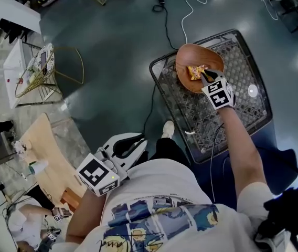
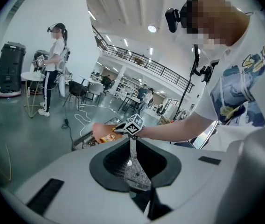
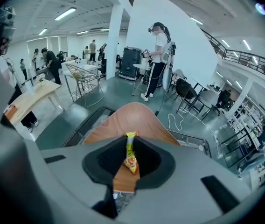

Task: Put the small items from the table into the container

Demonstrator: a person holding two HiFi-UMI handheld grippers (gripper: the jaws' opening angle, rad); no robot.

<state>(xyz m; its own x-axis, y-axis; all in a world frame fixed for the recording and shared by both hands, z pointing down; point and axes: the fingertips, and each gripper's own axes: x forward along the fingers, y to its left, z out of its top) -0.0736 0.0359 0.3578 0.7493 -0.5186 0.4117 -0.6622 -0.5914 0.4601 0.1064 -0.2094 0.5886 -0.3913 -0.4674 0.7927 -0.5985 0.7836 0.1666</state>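
The head view looks steeply down from above the person onto the mesh worktop (image 1: 243, 88) and the wooden bowl (image 1: 191, 56). The right gripper view sits close over the wooden bowl (image 3: 132, 118). The left gripper view, near the person's torso, sees the wooden bowl (image 2: 99, 130) from farther off.

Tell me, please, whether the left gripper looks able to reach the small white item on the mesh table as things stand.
Probably not yet. The left gripper hangs by the person's waist, off the near corner of the mesh table, while the white item lies at the opposite side, beyond the right arm.
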